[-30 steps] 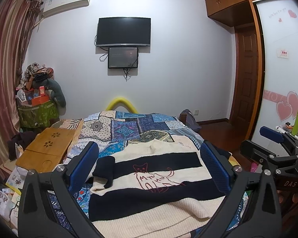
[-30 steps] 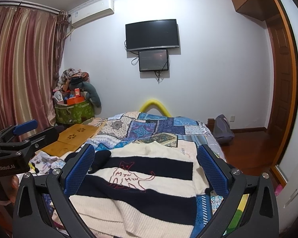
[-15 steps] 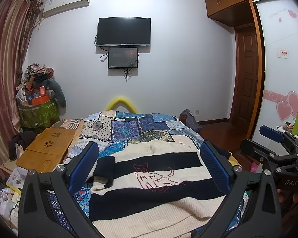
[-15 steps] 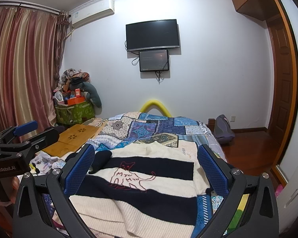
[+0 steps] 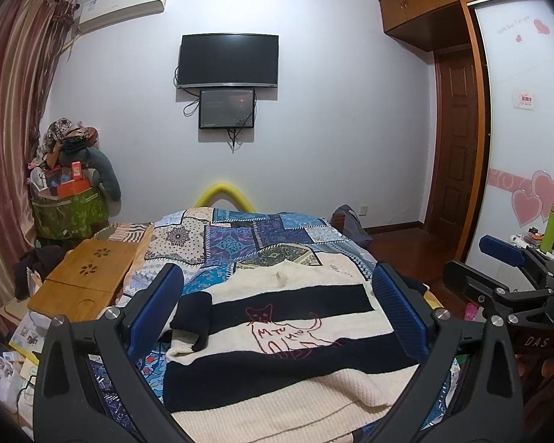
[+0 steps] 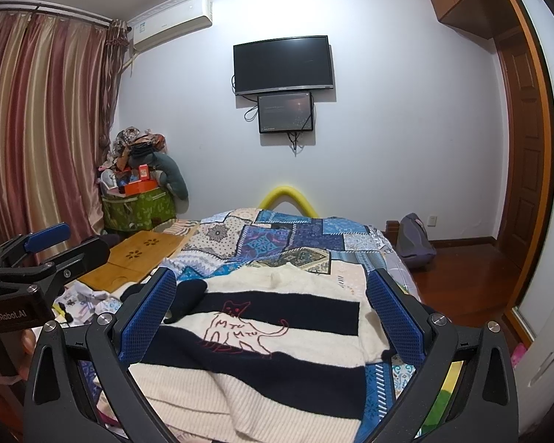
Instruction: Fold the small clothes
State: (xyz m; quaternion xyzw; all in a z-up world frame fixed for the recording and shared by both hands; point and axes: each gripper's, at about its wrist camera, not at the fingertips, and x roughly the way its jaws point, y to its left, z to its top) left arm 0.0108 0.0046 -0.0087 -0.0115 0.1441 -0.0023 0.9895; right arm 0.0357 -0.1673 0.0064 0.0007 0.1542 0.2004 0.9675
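A cream and navy striped sweater (image 5: 277, 332) with a red cat drawing lies flat on the bed, collar toward the far wall; it also shows in the right wrist view (image 6: 273, 332). Its left sleeve (image 5: 192, 317) is folded in over the body. My left gripper (image 5: 277, 310) is open and empty, held above the sweater's near part. My right gripper (image 6: 269, 313) is open and empty, also above the sweater. Each gripper shows at the edge of the other's view: the right one (image 5: 506, 258) and the left one (image 6: 44, 238).
The bed has a blue patchwork quilt (image 5: 247, 236). A wooden lap table (image 5: 85, 277) lies at its left side, with papers on the floor. A green bag piled with clothes (image 5: 70, 210) stands by the curtain. A wardrobe (image 5: 517, 147) and a door stand to the right.
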